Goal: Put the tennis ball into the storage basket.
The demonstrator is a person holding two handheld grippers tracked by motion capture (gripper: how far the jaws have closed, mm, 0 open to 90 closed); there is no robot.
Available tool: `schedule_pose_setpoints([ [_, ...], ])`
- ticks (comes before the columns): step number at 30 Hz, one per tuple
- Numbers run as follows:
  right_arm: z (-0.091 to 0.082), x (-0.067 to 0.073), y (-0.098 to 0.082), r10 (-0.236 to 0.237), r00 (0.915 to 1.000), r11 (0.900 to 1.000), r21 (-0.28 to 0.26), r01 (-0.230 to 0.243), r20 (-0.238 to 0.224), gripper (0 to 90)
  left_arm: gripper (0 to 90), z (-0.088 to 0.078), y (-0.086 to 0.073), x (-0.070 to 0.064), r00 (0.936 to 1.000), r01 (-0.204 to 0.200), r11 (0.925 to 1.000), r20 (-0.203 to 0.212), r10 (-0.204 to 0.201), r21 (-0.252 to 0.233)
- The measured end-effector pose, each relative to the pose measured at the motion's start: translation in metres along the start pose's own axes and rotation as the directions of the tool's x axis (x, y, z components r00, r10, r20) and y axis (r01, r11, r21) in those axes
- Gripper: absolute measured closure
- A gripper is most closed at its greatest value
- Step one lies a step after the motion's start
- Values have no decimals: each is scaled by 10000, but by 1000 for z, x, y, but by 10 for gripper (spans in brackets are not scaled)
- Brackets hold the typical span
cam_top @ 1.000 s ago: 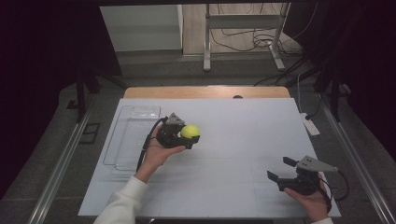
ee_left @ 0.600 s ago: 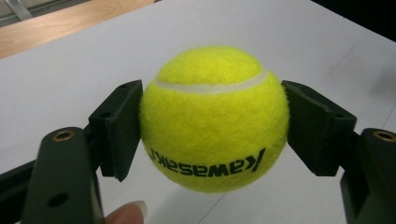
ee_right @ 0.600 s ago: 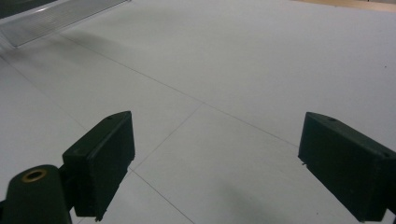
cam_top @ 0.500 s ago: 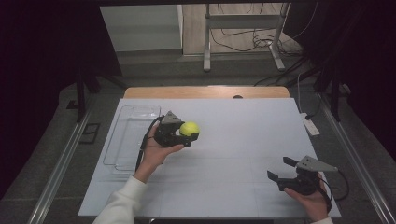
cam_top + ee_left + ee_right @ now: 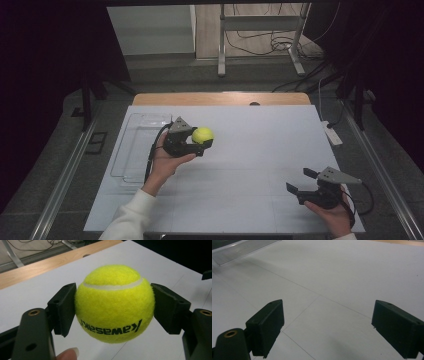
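A yellow tennis ball [image 5: 202,135] with black lettering is held above the white table, left of centre. My left gripper [image 5: 200,141] is shut on it; in the left gripper view both black pads [image 5: 63,307] press on the sides of the ball [image 5: 113,303]. A fingertip shows at that view's bottom edge. My right gripper [image 5: 301,181] rests low near the table's front right corner. Its jaws stand wide apart over bare white table, as the right gripper view [image 5: 327,327] shows, with nothing between them.
A clear plastic tray [image 5: 134,145] lies on the left part of the white table [image 5: 250,150], just behind the left hand. A small white device [image 5: 332,134] sits at the right edge. A wooden strip [image 5: 220,98] runs along the far edge.
The left hand has carried the ball a little away from me and upward. The right hand and its gripper have kept still.
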State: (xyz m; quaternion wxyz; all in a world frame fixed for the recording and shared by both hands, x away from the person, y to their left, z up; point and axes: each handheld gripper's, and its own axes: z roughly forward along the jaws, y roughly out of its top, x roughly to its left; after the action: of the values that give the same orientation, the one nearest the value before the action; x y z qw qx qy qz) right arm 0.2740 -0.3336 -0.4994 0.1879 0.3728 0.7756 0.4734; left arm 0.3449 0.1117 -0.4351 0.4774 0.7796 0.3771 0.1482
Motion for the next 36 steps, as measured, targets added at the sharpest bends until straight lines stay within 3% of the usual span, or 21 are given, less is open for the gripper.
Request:
schedule_pose_setpoints([
  [9, 0, 0, 0, 9, 10000, 10000, -4, -9, 13, 112, 266, -9, 5, -3, 9998, -185, 9987, 26, 187, -469],
  [36, 0, 0, 0, 66, 10000, 9999, -81, -66, -14, 109, 266, -26, 11, -3, 9999, -118, 9923, -35, 115, -1232],
])
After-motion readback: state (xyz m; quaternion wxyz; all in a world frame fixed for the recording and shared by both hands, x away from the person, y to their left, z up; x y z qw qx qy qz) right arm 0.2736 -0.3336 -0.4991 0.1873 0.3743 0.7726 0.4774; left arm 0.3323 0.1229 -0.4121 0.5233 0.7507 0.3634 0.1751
